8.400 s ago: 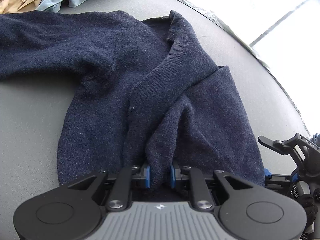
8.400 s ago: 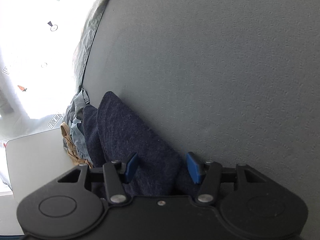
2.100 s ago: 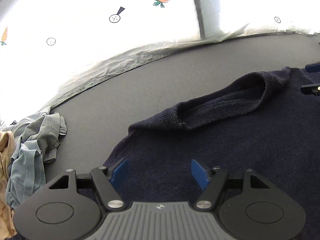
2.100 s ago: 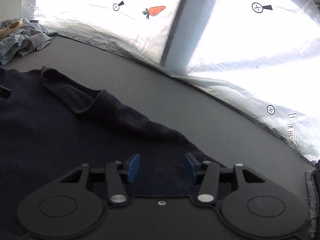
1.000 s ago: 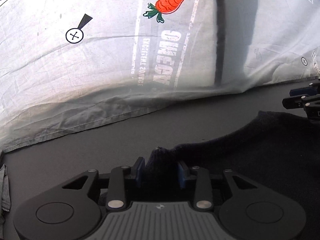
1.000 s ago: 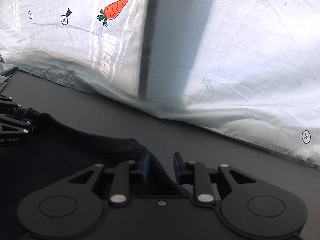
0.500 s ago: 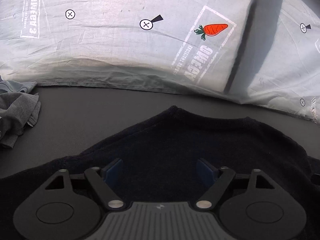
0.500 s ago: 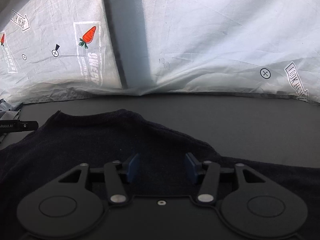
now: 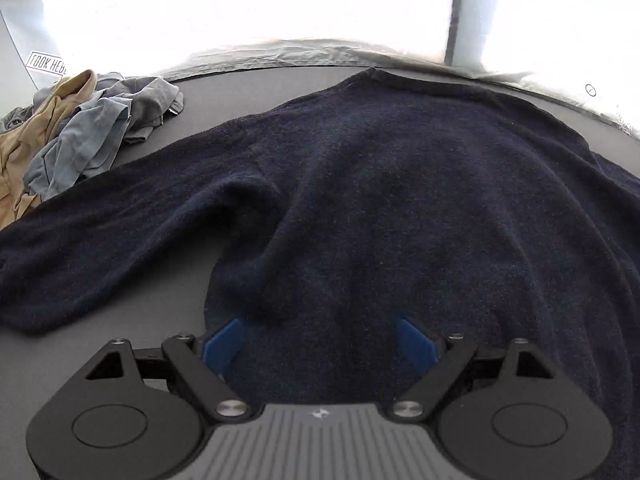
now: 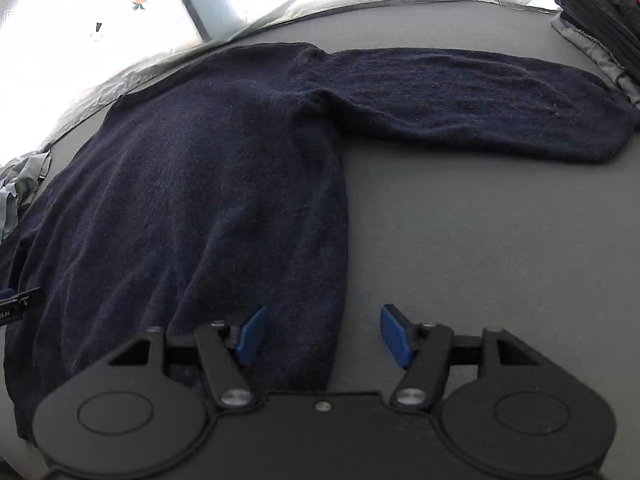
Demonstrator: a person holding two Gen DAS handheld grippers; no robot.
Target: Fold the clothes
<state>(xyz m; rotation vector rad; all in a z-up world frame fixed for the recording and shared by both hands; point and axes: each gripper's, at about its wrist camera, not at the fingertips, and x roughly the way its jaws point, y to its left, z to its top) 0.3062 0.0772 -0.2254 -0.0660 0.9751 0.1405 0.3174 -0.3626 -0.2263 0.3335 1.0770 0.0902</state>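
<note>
In the left wrist view the left tongs point(image 9: 319, 343) stood spread over the lower body of the navy sweater point(image 9: 400, 200), which lay flat on the grey worktop point(image 9: 100, 340). In the right wrist view the right tongs point(image 10: 322, 334) gaped, straddling the sweater's side edge, one sleeve point(image 10: 480, 96) stretched rightward.

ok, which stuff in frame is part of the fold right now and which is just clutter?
In the job:
- navy sweater, spread flat, both sleeves out
- left tool, open over its lower body
- right tool, open at its right side edge

Lying about:
- crumpled tan and grey-blue clothes, at left
- dark stacked garments, far right
- printed backdrop sheet
</note>
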